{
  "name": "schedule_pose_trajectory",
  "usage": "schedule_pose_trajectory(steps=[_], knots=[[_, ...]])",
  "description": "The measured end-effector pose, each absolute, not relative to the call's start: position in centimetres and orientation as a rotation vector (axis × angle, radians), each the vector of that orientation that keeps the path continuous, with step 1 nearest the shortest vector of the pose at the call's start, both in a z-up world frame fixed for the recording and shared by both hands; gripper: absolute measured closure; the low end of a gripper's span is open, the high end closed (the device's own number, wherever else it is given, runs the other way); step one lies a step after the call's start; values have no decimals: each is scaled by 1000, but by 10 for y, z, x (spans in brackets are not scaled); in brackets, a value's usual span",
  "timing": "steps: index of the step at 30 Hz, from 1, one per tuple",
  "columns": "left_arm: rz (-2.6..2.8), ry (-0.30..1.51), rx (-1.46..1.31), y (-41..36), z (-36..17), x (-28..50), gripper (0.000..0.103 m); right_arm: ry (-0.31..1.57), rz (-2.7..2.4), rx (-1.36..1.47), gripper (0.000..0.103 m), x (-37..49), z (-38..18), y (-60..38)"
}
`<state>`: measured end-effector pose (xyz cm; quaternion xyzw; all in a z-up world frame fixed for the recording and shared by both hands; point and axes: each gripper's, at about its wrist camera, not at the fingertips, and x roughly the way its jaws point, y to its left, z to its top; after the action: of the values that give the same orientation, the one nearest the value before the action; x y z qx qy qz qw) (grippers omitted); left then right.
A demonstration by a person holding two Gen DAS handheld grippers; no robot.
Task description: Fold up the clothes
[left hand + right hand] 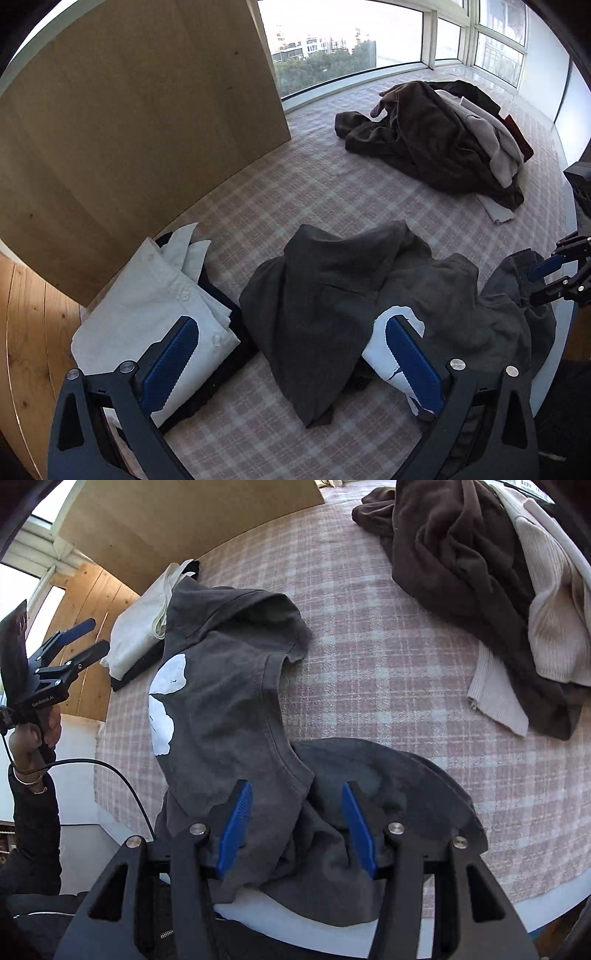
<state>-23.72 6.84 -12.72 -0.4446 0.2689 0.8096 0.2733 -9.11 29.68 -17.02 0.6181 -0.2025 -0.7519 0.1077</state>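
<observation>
Now both grippers, left gripper (291, 365) and right gripper (297, 823), stand apart, gripping nothing. Advice: spread the crumpled grey T-shirt (229, 709) flat on the checked cloth (369, 627) before folding.

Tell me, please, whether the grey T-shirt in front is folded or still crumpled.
Still crumpled: the grey T-shirt lies bunched in uneven ridges on the checked cloth, its white print half hidden, unlike the flat white shirt.
</observation>
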Motion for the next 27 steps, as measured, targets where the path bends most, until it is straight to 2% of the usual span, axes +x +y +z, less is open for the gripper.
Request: schedule_pose_trajectory(steps=[5, 9, 12, 14, 17, 20, 27], knots=[[2040, 971, -1138, 108, -159, -234, 1, -652, -2215, 1862, 53, -81, -187, 291], [1925, 895, -1286, 112, -190, -250, 2, -670, -2239, 1878, 53, -75, -187, 293], [1859, 798, -1383, 109, -208, -259, 22, -651, -2278, 1886, 53, -69, -184, 293], [1830, 712, -1408, 105, -208, -261, 41, -638, -2285, 1884, 53, -68, -184, 289], [1829, 679, -1378, 102, -203, -255, 58, -647, -2278, 1880, 53, -68, -187, 284], [1851, 658, -1363, 96, -194, -254, 71, -669, -2257, 1884, 53, -68, -195, 280], [1895, 616, -1373, 74, -183, -267, 82, -574, -2263, 1896, 53, -72, -206, 263]])
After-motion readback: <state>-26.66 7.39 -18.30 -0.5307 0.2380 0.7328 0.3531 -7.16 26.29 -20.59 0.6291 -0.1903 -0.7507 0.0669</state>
